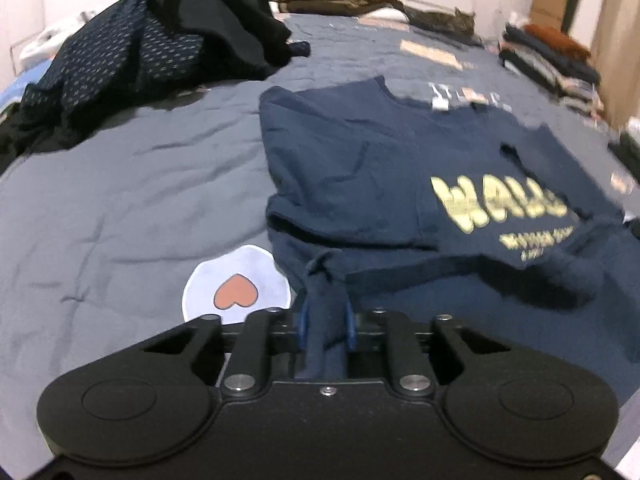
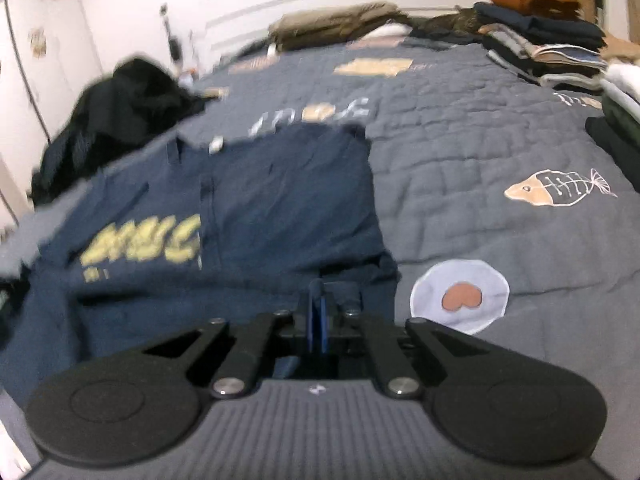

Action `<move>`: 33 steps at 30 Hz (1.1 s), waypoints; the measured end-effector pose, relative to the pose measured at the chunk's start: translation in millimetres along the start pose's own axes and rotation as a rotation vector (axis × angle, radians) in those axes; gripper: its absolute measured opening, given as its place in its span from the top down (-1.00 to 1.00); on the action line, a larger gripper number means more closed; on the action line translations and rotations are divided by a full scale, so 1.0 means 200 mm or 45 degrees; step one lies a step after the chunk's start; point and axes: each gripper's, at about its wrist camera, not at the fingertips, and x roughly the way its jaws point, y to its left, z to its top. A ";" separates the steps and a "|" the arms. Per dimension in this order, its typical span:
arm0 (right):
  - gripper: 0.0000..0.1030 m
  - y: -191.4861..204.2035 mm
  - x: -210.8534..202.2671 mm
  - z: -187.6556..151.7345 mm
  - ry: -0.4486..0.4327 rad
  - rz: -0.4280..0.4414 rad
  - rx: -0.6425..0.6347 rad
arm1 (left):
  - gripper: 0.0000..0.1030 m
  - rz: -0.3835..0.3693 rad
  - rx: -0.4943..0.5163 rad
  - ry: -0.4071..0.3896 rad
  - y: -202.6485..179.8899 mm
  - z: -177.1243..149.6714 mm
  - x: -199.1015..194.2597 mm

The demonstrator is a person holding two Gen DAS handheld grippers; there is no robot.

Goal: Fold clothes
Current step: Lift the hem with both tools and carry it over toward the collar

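Observation:
A navy T-shirt [image 1: 360,168] with yellow lettering lies partly folded on the grey quilt, its sides turned in over the print. My left gripper [image 1: 326,304] is shut on a bunch of the shirt's near hem, and the cloth runs back between its blue pads. In the right wrist view the same T-shirt [image 2: 280,200] spreads ahead and to the left. My right gripper [image 2: 318,300] is shut at the shirt's near right corner, blue pads pressed together on the fabric edge.
A heap of dark unfolded clothes [image 1: 152,52] sits at the far left of the bed. Folded stacks [image 2: 548,44] line the far right edge, and khaki clothes [image 2: 336,24] lie by the headboard. The quilt [image 2: 500,128] has fish and heart patches.

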 end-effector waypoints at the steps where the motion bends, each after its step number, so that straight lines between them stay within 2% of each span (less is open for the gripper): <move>1: 0.94 -0.01 -0.01 0.01 -0.040 0.000 0.029 | 0.76 -0.011 -0.022 -0.016 0.02 0.01 -0.02; 6: 0.95 -0.18 -0.13 0.06 -0.250 0.039 0.349 | 0.82 -0.026 -0.167 -0.089 0.11 0.05 -0.11; 9: 0.95 -0.17 -0.09 0.06 -0.237 0.035 0.345 | 0.82 -0.013 -0.183 -0.073 0.12 0.05 -0.10; 11: 0.94 -0.13 -0.04 0.06 -0.175 0.010 0.270 | 0.82 0.014 -0.147 -0.055 0.10 0.04 -0.08; 14: 0.88 -0.12 0.00 0.05 -0.109 -0.026 0.259 | 0.78 0.011 -0.143 -0.079 0.10 0.04 -0.09; 17: 0.80 -0.12 -0.02 0.06 -0.088 -0.013 0.243 | 0.52 0.009 -0.139 -0.103 0.10 0.04 -0.10; 19: 0.54 -0.10 -0.03 0.07 -0.069 -0.001 0.194 | 0.15 0.007 -0.136 -0.119 0.10 0.04 -0.11; 20: 0.43 -0.09 -0.04 0.07 -0.066 -0.005 0.162 | 0.12 0.006 -0.135 -0.127 0.09 0.04 -0.11; 21: 0.23 -0.07 -0.03 0.07 -0.061 -0.013 0.134 | 0.12 0.006 -0.131 -0.131 0.09 0.04 -0.11; 22: 0.17 -0.06 -0.02 0.06 -0.048 -0.018 0.116 | 0.12 0.006 -0.118 -0.118 0.08 0.04 -0.10; 26: 0.16 -0.02 0.05 0.03 0.010 -0.038 0.068 | 0.12 0.045 -0.065 -0.056 0.04 0.03 -0.04; 28: 0.19 -0.01 0.07 0.02 0.020 -0.039 0.045 | 0.19 0.042 -0.067 -0.037 0.04 0.03 -0.01; 29: 0.29 0.00 0.08 0.02 0.021 -0.037 0.052 | 0.39 0.036 -0.068 -0.027 0.04 0.02 0.00; 30: 0.65 0.00 0.08 0.02 0.022 -0.034 0.060 | 0.86 0.013 -0.072 -0.020 0.05 0.02 0.00; 31: 0.94 0.00 0.08 0.02 0.021 -0.025 0.073 | 0.86 0.008 -0.080 -0.024 0.05 0.03 -0.01; 33: 0.95 0.00 0.05 0.04 -0.028 -0.005 0.090 | 0.86 0.001 -0.098 -0.057 0.06 0.04 -0.04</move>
